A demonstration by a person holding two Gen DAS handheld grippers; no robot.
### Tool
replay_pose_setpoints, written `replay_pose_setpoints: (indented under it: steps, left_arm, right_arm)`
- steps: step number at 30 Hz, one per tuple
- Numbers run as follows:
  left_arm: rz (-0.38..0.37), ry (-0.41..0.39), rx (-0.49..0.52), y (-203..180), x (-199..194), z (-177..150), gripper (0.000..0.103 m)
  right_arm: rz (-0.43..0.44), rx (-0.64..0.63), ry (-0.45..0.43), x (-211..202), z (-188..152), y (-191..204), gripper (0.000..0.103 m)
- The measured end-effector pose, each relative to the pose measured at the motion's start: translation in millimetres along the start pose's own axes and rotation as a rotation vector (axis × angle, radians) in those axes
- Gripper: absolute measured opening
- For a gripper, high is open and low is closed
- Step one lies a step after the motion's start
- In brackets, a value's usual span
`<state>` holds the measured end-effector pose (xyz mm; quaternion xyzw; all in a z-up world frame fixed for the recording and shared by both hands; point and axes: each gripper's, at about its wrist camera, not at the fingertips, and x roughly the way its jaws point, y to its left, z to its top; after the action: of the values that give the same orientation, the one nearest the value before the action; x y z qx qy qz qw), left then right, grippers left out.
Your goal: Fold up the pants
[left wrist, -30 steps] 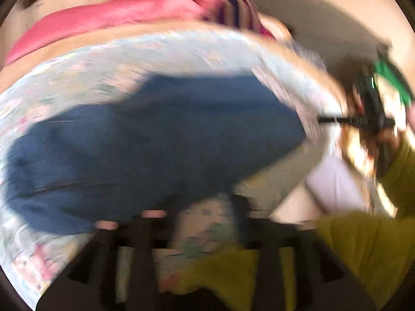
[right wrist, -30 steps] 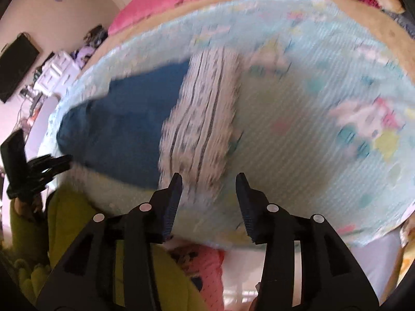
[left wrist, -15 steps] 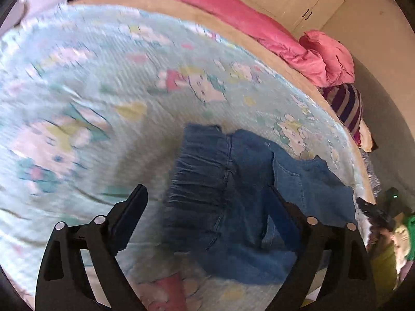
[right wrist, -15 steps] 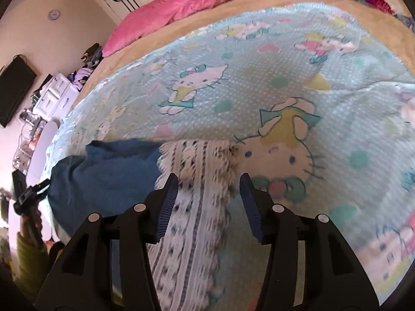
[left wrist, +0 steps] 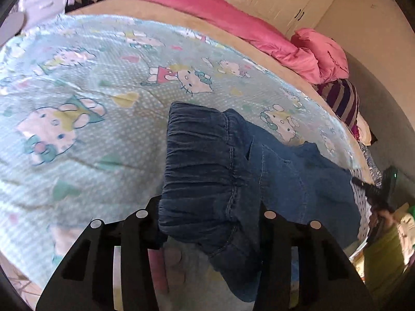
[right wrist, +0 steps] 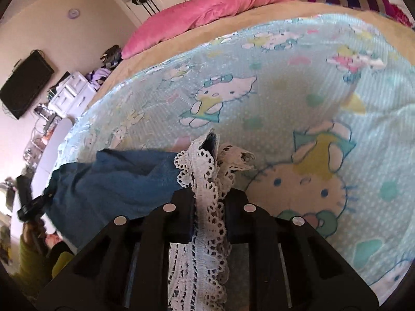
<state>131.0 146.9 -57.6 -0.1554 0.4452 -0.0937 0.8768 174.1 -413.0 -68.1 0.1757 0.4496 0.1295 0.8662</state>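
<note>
Both ends are grasped: the left gripper pinches the blue denim pants' gathered waistband at lower centre, the right gripper clenches the white lace hem. Next, I judge, bring hem to waistband.

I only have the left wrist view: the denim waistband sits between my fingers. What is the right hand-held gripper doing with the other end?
Observer: The right hand-held gripper is shut on the white lace hem.
Operator: Is the leg stretched flat over there?
Observer: No. The denim leg lies rumpled on the blanket, off to that gripper's left.
Operator: What lies ahead of the right gripper?
Observer: Open blanket, then a pink pillow at the bed's far edge.
</note>
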Motion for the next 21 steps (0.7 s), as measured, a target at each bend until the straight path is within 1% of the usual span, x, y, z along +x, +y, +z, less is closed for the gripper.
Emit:
replay_pose_setpoints:
  steps: [2, 3, 4, 6, 7, 8, 10, 11, 13, 14, 15, 16, 17, 18, 19, 20, 21]
  left_arm:
    - [0.04, 0.002, 0.023, 1, -2, -5, 0.043]
    - [0.06, 0.018, 0.026, 5, 2, -5, 0.043]
    - [0.05, 0.044, -0.002, 11, 8, -4, 0.044]
    - [0.016, 0.05, -0.04, 22, 9, -1, 0.045]
    - [0.008, 0.042, -0.042, 23, 8, 1, 0.047]
    - [0.022, 0.033, -0.028, 22, 6, 2, 0.05]
    - [0.04, 0.024, -0.015, 19, -2, 1, 0.053]
    - [0.042, 0.015, -0.015, 18, -7, 0, 0.054]
    - [0.054, -0.013, -0.012, 15, -20, 0, 0.056]
    - [0.066, -0.032, -0.01, 13, -27, 0, 0.056]
    - [0.083, -0.057, -0.006, 10, -36, 2, 0.056]
    - [0.101, -0.079, 0.003, 7, -45, 3, 0.057]
    - [0.125, -0.105, 0.012, 4, -55, 6, 0.058]
    - [0.158, -0.142, 0.034, -2, -67, 9, 0.06]
    - [0.171, -0.166, 0.05, -8, -74, 12, 0.065]
    - [0.169, -0.184, 0.062, -14, -81, 16, 0.069]
    - [0.151, -0.192, 0.076, -23, -86, 21, 0.069]
  right_arm:
    - [-0.033, -0.013, 0.034, 14, 2, 2, 0.011]
    - [-0.061, -0.022, 0.058, 22, 1, 4, 0.011]
    - [-0.072, -0.03, 0.065, 26, -1, 4, 0.012]
    - [-0.072, -0.021, 0.056, 24, -2, 2, 0.013]
    - [-0.066, -0.016, 0.051, 21, -2, 2, 0.018]
    - [-0.068, -0.01, 0.036, 13, -3, 0, 0.024]
    - [-0.056, 0.004, 0.003, -5, -7, -2, 0.031]
    - [-0.036, 0.015, -0.02, -19, -11, -5, 0.035]
    - [-0.017, 0.032, -0.039, -40, -21, -6, 0.04]
    - [-0.012, 0.035, -0.045, -47, -26, -8, 0.041]
    - [-0.007, 0.037, -0.049, -56, -34, -8, 0.042]
    - [-0.005, 0.04, -0.05, -63, -41, -8, 0.046]
    - [-0.004, 0.042, -0.054, -69, -47, -8, 0.046]
    - [0.0, 0.048, -0.054, -74, -54, -8, 0.047]
    - [0.01, 0.058, -0.044, -79, -62, -8, 0.048]
    - [0.016, 0.068, -0.042, -82, -67, -8, 0.048]
    - [0.026, 0.077, -0.037, -84, -73, -8, 0.048]
